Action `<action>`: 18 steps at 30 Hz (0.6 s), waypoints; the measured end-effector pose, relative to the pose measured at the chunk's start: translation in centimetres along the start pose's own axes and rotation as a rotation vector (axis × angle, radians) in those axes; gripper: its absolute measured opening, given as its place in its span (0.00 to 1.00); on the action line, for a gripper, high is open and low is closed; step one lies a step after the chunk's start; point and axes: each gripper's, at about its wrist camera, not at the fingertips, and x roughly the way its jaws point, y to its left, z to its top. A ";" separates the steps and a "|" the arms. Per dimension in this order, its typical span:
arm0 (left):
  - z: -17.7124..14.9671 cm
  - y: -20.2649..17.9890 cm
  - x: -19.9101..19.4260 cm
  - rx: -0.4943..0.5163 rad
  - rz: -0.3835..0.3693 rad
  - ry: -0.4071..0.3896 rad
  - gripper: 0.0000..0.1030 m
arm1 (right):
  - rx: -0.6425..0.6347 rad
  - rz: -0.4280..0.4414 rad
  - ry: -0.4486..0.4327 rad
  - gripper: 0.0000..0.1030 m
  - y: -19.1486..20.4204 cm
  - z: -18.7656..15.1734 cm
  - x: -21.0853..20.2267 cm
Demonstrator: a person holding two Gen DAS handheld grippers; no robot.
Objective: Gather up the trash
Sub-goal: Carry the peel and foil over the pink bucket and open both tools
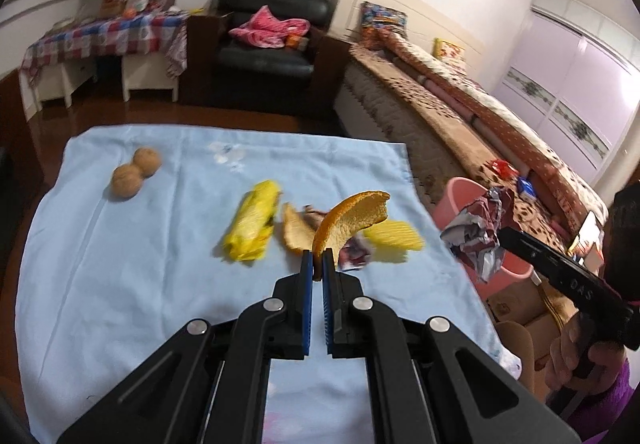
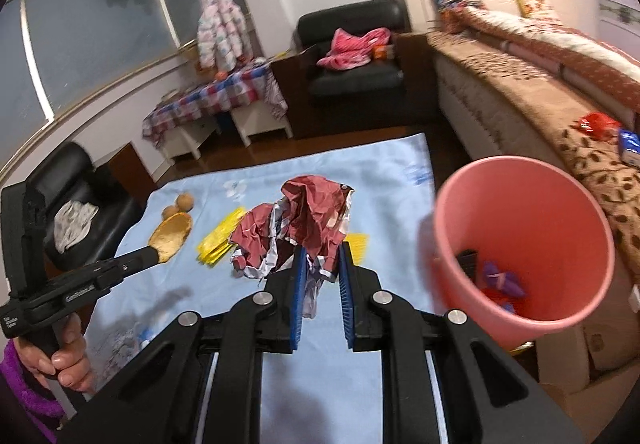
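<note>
Pink bin [image 2: 520,203] has some trash (more waits on the table [image 1: 120,284]); our left gripper [image 1: 317,264] pinches orange peel [image 1: 352,219], right gripper [image 2: 322,264] pinches a wrapper [image 2: 296,219].

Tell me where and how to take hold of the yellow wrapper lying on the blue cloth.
Grip the yellow wrapper across its narrow middle, coming down from above. It lies flat and long on the blue cloth, running toward the far edge, so the fingers should probably close on its long sides. Both tools are occupied: the left tool holds the orange peel, the right tool the crumpled wrapper.
</note>
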 end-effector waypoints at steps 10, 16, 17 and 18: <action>1.8 -6.7 2.3 0.095 -0.092 0.046 0.04 | 0.082 -0.110 -0.062 0.16 -6.0 0.1 -3.3; 2.9 -11.2 4.2 0.154 -0.148 0.066 0.04 | 0.145 -0.175 -0.101 0.16 -9.9 -0.3 -4.4; 3.1 -11.9 4.6 0.160 -0.157 0.072 0.04 | 0.158 -0.184 -0.106 0.16 -10.7 -0.4 -4.5; 3.2 -12.6 5.0 0.165 -0.167 0.078 0.04 | 0.166 -0.190 -0.107 0.16 -11.3 -0.5 -4.5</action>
